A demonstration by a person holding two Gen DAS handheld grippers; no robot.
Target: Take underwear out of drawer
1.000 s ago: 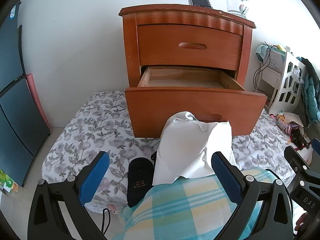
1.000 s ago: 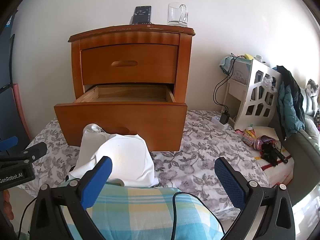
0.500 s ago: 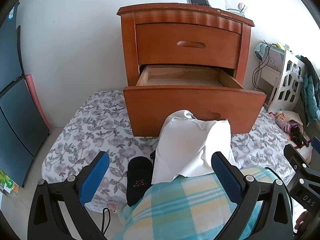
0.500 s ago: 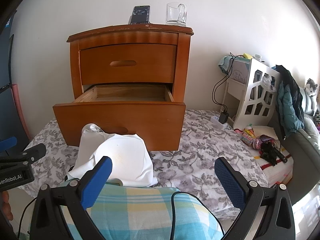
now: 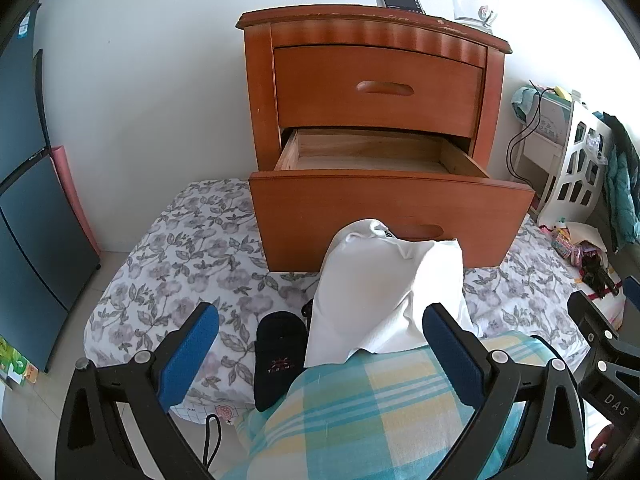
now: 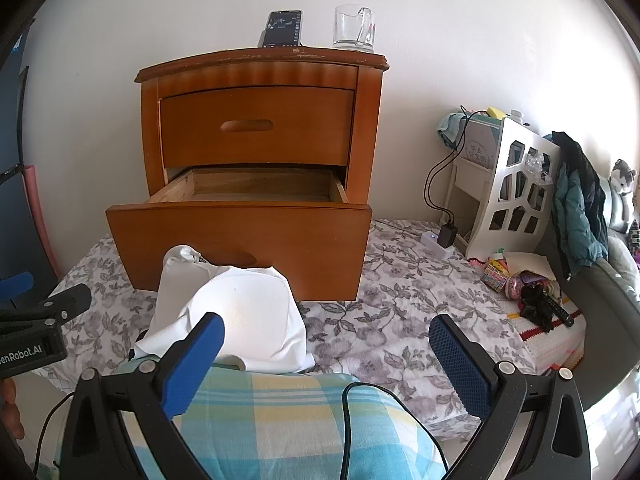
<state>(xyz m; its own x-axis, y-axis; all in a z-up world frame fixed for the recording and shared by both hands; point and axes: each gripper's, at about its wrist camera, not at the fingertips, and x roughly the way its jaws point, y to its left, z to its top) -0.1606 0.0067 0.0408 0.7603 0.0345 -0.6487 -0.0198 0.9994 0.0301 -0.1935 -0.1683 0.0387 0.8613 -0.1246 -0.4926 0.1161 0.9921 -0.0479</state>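
A wooden nightstand [image 5: 372, 92] [image 6: 256, 128] stands on a floral mattress; its lower drawer [image 5: 384, 200] [image 6: 240, 240] is pulled out and its visible inside looks bare. White underwear [image 5: 384, 296] [image 6: 236, 312] lies draped in front of the drawer, over a plaid-covered bulge [image 5: 380, 412] [image 6: 256, 424]. My left gripper [image 5: 320, 356] is open, held back from the cloth with nothing between its blue pads. My right gripper [image 6: 326, 364] is open too, to the right of the cloth.
A phone [image 6: 282, 28] and a glass mug [image 6: 354, 28] sit on the nightstand top. A black slipper [image 5: 278, 356] lies left of the cloth. A white rack [image 6: 516, 188] with a cable, a jacket and small clutter stand at the right. Dark panels [image 5: 28, 184] line the left wall.
Both views have drifted slightly, the nightstand sitting a little differently in frame. The underwear, the drawer and both open grippers stay as they were.
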